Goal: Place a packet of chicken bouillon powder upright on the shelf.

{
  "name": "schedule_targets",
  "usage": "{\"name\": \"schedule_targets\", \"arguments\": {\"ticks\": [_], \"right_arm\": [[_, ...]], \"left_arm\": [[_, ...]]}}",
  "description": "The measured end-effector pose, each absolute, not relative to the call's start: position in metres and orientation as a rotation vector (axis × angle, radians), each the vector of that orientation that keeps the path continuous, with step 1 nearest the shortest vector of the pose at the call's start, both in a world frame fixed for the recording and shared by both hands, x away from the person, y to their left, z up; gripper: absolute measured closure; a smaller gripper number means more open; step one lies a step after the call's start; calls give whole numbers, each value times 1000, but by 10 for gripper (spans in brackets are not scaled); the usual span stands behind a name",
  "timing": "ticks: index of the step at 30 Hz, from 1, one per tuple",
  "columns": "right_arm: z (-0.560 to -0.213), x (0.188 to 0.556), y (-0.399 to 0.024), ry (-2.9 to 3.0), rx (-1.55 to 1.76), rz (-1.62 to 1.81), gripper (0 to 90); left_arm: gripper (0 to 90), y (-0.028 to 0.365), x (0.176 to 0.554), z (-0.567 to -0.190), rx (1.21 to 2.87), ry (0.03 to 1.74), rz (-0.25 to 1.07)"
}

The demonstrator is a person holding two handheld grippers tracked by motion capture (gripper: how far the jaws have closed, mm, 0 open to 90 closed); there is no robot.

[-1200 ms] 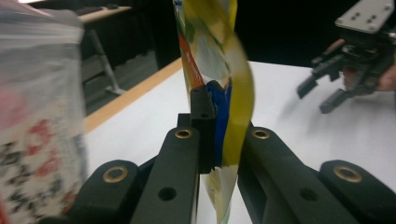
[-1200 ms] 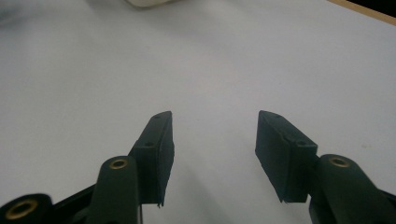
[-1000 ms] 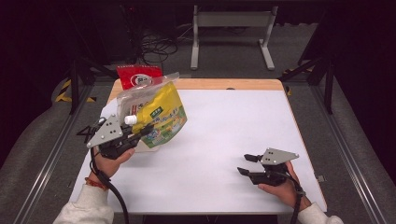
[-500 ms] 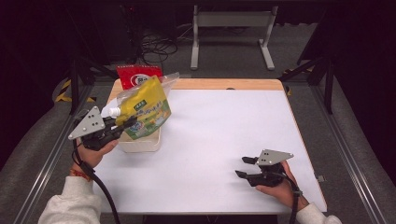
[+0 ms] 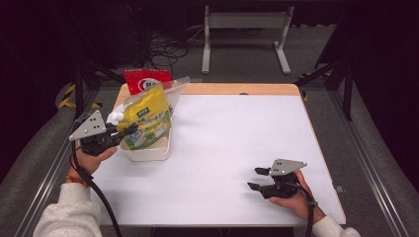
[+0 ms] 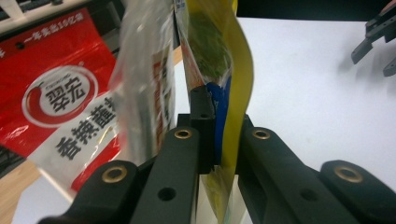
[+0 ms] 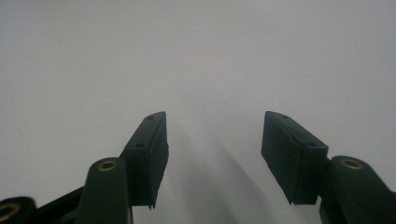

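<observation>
A yellow spouted pouch (image 5: 146, 114) hangs tilted over a white bin (image 5: 148, 154) at the table's left. My left gripper (image 5: 127, 131) is shut on the pouch's lower edge. In the left gripper view the jaws pinch the yellow pouch (image 6: 242, 70) at its blue-printed seam, and a clear plastic bag (image 6: 140, 65) clings beside it. My right gripper (image 5: 257, 178) rests near the table's front right, open. In the right gripper view the right gripper (image 7: 212, 140) holds nothing between its pads; its jaws have just been opening a little.
A red snack packet (image 5: 146, 80) stands behind the bin at the back left edge; its red face (image 6: 56, 93) is close by in the left gripper view. The white table top (image 5: 237, 133) stretches between the two hands. Dark floor and a metal frame lie beyond.
My left hand has carried the pouch leftward, from the table's middle-left to over the white bin. The right hand has stayed where it was.
</observation>
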State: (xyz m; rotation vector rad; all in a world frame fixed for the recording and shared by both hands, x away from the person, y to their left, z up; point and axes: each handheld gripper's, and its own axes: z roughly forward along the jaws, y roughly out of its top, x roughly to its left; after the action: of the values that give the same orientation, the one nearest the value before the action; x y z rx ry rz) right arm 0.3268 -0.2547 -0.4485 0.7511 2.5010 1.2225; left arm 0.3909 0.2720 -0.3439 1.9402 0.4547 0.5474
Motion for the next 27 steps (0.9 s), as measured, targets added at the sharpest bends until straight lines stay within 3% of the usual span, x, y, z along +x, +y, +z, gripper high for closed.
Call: {"name": "schedule_targets", "arguments": {"ticks": [17,22,27], "right_arm": [[-455,330,-253,2541,783,1195,386],[-457,331,-252,2555,787,1183,377],[-458,331,-252,2561,785,1178,374]], "left_arm": [[856,292,399,-364,1879,472,424],[729,295,400,-370,1860,519,441],[812,300,398,-369,1842,515,441]]}}
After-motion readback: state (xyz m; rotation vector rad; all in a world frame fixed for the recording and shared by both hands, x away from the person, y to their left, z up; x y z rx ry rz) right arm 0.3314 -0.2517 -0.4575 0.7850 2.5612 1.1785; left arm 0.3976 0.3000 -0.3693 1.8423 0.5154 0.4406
